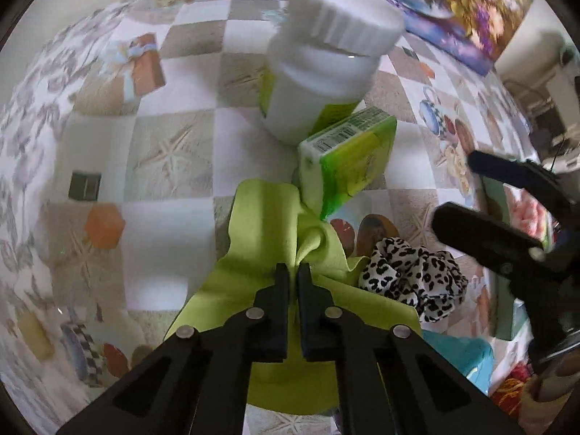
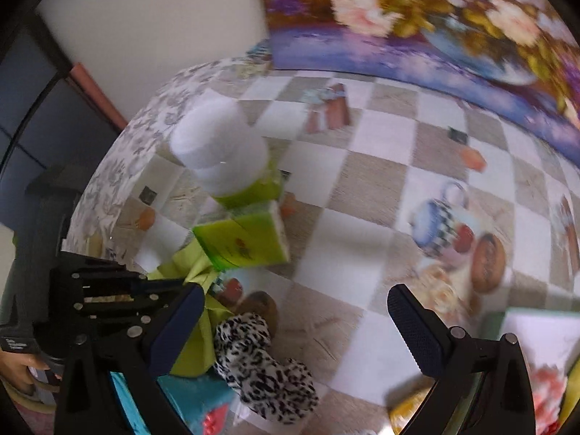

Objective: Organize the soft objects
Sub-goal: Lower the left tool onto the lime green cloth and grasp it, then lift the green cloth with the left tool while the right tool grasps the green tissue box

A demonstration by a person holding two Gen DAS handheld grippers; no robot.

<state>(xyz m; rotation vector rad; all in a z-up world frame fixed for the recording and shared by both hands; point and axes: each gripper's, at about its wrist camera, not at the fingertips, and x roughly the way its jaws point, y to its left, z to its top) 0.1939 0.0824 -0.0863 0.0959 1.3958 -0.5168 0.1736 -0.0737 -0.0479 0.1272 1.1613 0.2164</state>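
A lime green cloth (image 1: pixel 261 224) lies crumpled on the checked tablecloth (image 1: pixel 166 152). My left gripper (image 1: pixel 293 272) is shut on a raised fold of it. Just right of the cloth sits a black-and-white leopard scrunchie (image 1: pixel 409 275). In the right wrist view the scrunchie (image 2: pixel 261 366) lies low between the fingers of my right gripper (image 2: pixel 295 291), which is open and holds nothing. The cloth (image 2: pixel 195 337) and the left gripper (image 2: pixel 181 284) show at the left there. My right gripper (image 1: pixel 456 188) also appears at the right of the left wrist view.
A white bottle (image 1: pixel 326 58) and a green tissue pack (image 1: pixel 348 159) stand just beyond the cloth. A teal soft item (image 2: pixel 195 398) lies near the front. A box (image 2: pixel 536 330) with pink things is at the right. A flower painting (image 2: pixel 398 18) backs the table.
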